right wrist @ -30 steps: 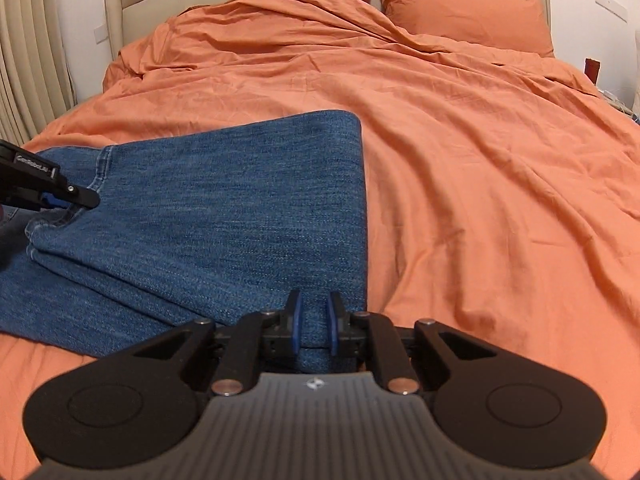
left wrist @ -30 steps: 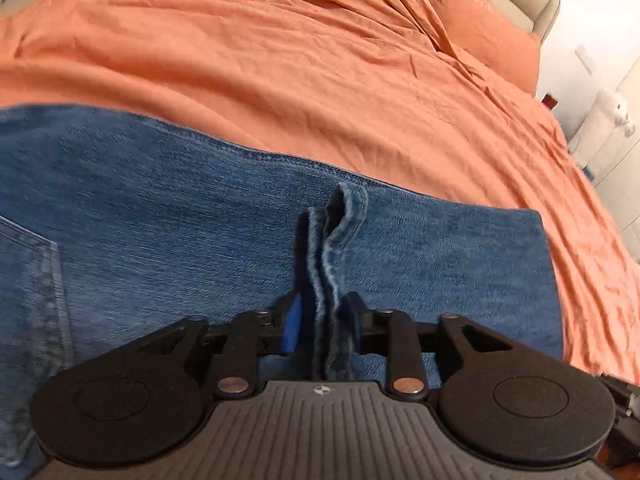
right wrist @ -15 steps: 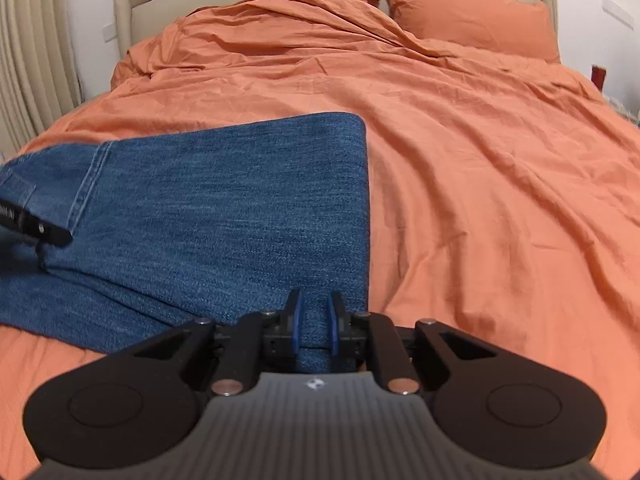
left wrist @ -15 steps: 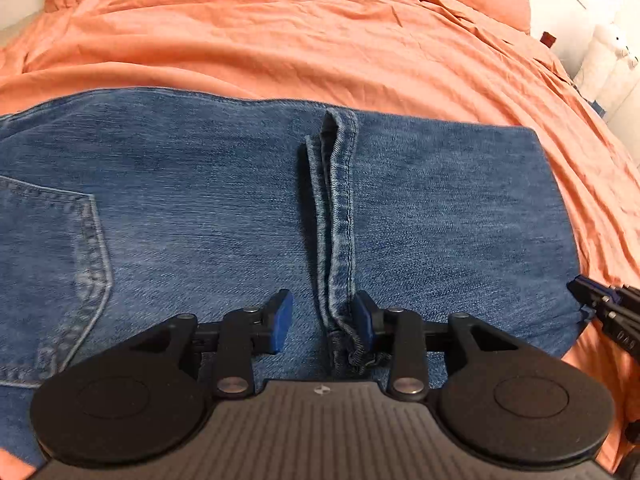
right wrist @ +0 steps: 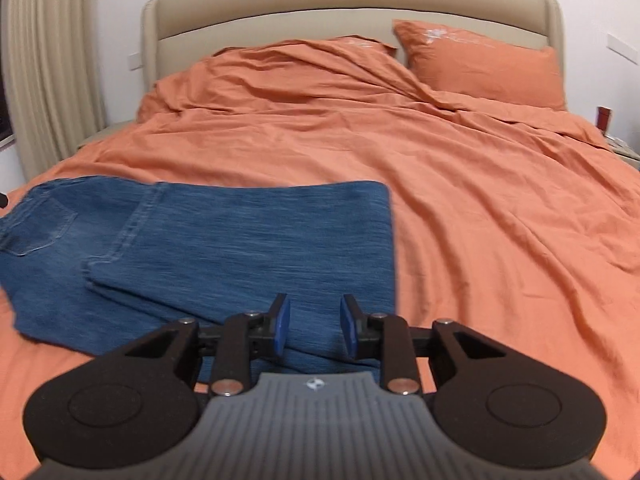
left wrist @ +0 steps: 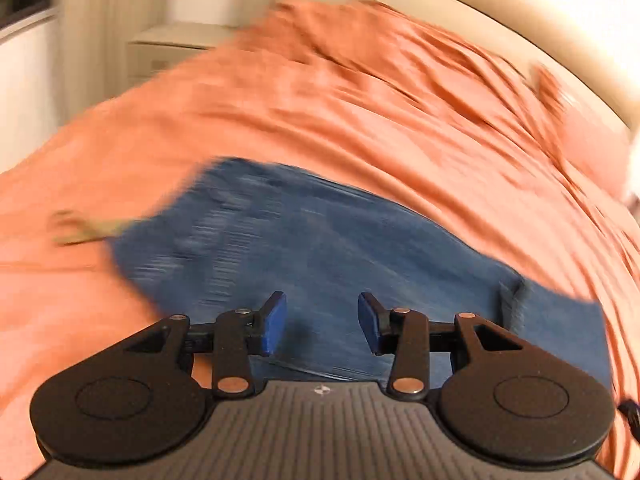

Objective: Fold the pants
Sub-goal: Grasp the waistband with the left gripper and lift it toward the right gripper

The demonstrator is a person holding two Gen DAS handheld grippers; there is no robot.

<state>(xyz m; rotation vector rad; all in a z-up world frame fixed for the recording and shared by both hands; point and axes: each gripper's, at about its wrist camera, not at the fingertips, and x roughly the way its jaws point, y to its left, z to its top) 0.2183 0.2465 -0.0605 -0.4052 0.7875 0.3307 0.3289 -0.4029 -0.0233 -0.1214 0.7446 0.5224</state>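
Note:
The blue jeans (right wrist: 240,240) lie flat on the orange bed, folded over so the legs cover the seat; a back pocket (right wrist: 38,224) shows at the left. My right gripper (right wrist: 313,326) is open and empty, just above the near edge of the folded jeans. In the blurred left wrist view the jeans (left wrist: 320,252) lie ahead, and my left gripper (left wrist: 322,322) is open and empty above their near part.
An orange duvet (right wrist: 460,184) covers the bed, with an orange pillow (right wrist: 480,64) against the beige headboard (right wrist: 280,12). A pale nightstand (left wrist: 168,48) stands beyond the bed's left side. Curtains (right wrist: 48,60) hang at the left.
Both grippers let go of the jeans and opened. The left gripper swung quickly to the left and back, blurring its view. The right gripper rose and pulled back; the jeans now lie flat.

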